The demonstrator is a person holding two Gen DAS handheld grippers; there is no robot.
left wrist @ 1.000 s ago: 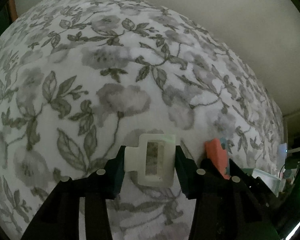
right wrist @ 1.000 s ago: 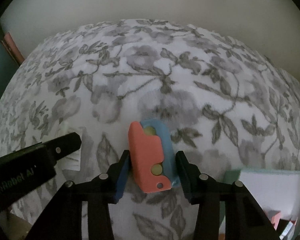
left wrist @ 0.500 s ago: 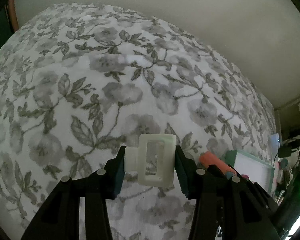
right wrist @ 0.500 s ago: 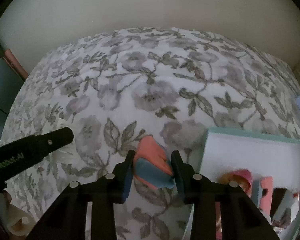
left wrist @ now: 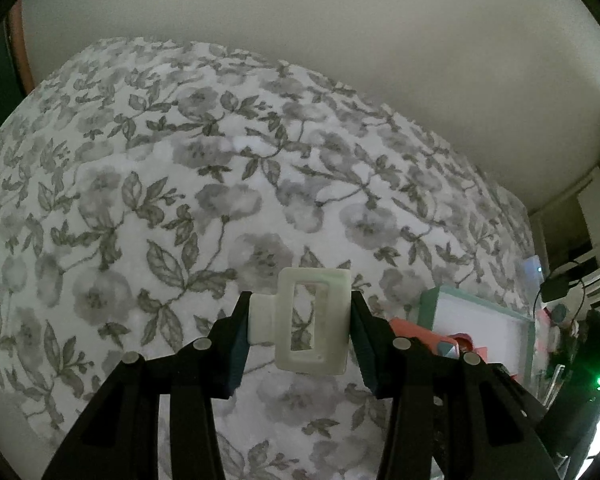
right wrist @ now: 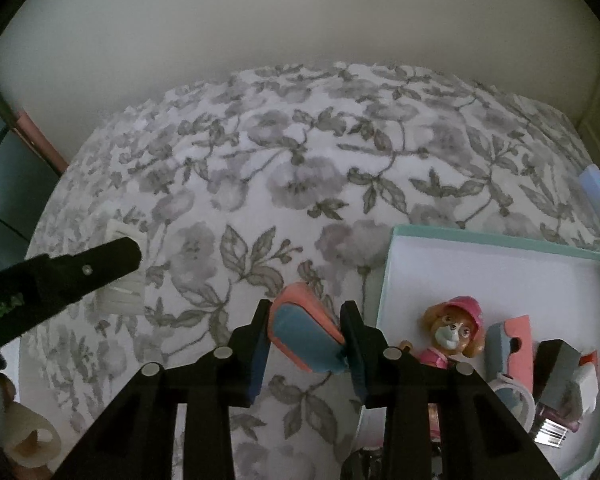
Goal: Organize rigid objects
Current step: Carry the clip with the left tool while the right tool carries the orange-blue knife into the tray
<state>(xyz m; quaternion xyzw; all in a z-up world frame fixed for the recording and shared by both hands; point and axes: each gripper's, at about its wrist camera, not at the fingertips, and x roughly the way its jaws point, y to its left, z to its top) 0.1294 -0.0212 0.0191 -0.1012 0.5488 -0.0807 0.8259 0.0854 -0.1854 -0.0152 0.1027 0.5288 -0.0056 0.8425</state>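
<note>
The left gripper (left wrist: 300, 332) is clenched on a white rectangular plastic frame piece (left wrist: 311, 320), held by its short sides so the open window faces outward, clear of the grey floral bedspread (left wrist: 180, 200) below. The right gripper (right wrist: 303, 340) has just been closing, and its jaws now pinch a coral-and-blue plastic block (right wrist: 305, 336), tilted between the pads. Both pieces seem lifted for carrying to the shallow mint-rimmed white box (right wrist: 499, 240) just beside the right gripper (a pink-hatted toy dog (right wrist: 453, 334) and other pieces already fill its near end). The box's far half lies bare, and its low near rim needs clearing.
</note>
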